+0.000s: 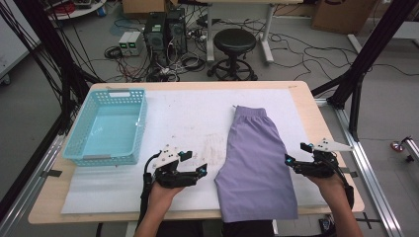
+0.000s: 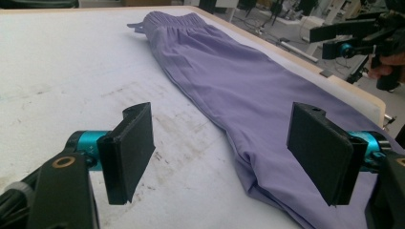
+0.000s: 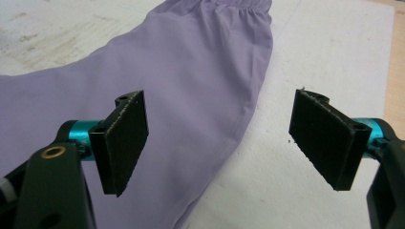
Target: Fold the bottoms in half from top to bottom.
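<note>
Folded lilac shorts (image 1: 257, 158) flat on table

No words, labels, brands, numbers or signs can be read in any of the pictures. Nothing is printed on the purple shorts (image 1: 255, 160), and none is seen on the blue basket (image 1: 106, 127). The boxes and machines on the floor far behind the table are too small and blurry for any writing to be made out.
</note>
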{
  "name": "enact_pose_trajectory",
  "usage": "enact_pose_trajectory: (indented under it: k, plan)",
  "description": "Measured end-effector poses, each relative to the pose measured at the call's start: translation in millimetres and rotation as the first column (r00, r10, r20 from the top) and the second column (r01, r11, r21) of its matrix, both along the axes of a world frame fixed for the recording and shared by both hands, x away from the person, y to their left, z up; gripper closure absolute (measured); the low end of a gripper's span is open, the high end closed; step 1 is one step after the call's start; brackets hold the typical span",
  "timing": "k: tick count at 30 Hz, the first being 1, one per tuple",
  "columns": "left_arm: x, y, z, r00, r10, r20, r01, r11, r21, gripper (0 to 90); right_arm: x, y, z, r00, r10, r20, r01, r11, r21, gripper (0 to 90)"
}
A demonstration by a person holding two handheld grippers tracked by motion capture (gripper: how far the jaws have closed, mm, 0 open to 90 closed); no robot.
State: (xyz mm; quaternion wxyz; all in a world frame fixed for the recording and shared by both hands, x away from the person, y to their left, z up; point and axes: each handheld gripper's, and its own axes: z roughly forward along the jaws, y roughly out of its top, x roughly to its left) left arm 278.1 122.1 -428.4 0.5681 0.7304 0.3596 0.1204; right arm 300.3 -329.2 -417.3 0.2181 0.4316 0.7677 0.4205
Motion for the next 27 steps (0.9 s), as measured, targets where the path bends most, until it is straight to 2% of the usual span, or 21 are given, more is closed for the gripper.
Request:
enact_pose_trajectory:
  k: [3,6,8,12,13,15,16,19,23,27]
  plan:
    - [2.2,-0.4,-1.2,0.9998,-0.002,-0.021,0.002,1.0,0.003,27.1,-2.9,-1.9,0.1,1.0,-0.007,0.005,0.007,1.0,0.006,21.2]
    - [3.9,-1.8,-3.0,0.9986,-0.016,-0.051,0.016,0.9999,-0.004,32.1,-6.6,-4.9,-3.0,0.9998,-0.016,-0.009,0.016,0.9998,0.009,21.7]
    - [4.1,-3.9,-5.1,0.9972,-0.04,-0.063,0.039,0.9992,-0.007,38.4,-8.4,-8.4,-5.7,0.9995,-0.021,-0.023,0.021,0.9995,0.022,29.3]
    - [2.9,-9.7,-9.8,0.9961,-0.036,-0.08,0.037,0.9993,0.009,41.3,-11.7,-12.9,-8.9,0.9987,-0.026,-0.045,0.028,0.9991,0.034,39.6]
    - [2.6,-10.7,-10.5,0.9958,-0.033,-0.085,0.035,0.9993,0.012,41.6,-13.8,-13.5,-8.6,0.9985,-0.022,-0.049,0.023,0.9993,0.03,45.0]
    - [1.9,-14.4,-12.2,0.9956,-0.028,-0.089,0.031,0.9991,0.027,40.8,-17.9,-13.8,-8.2,0.9981,-0.032,-0.052,0.034,0.9991,0.028,49.5]
    - [2.3,-16.4,-13.1,0.9944,-0.028,-0.101,0.032,0.9989,0.035,37.7,-20.4,-14.7,-8.1,0.9978,-0.034,-0.056,0.036,0.9988,0.034,56.2]
    - [3.9,-21.7,-16.2,0.9916,-0.031,-0.125,0.038,0.9978,0.054,35.9,-26.6,-16.1,-10.6,0.9967,-0.03,-0.075,0.034,0.9982,0.049,62.6]
    - [7.2,-29.8,-21.5,0.9848,-0.025,-0.172,0.039,0.9959,0.081,45.0,-29.6,-12.6,-16.2,0.9947,-0.01,-0.102,0.013,0.9995,0.028,61.7]
    - [10.5,-39.1,-26.9,0.9764,-0.023,-0.215,0.046,0.9938,0.101,48.4,-28.6,-8.6,-19.4,0.9934,-0.004,-0.115,0.007,0.9996,0.026,58.6]
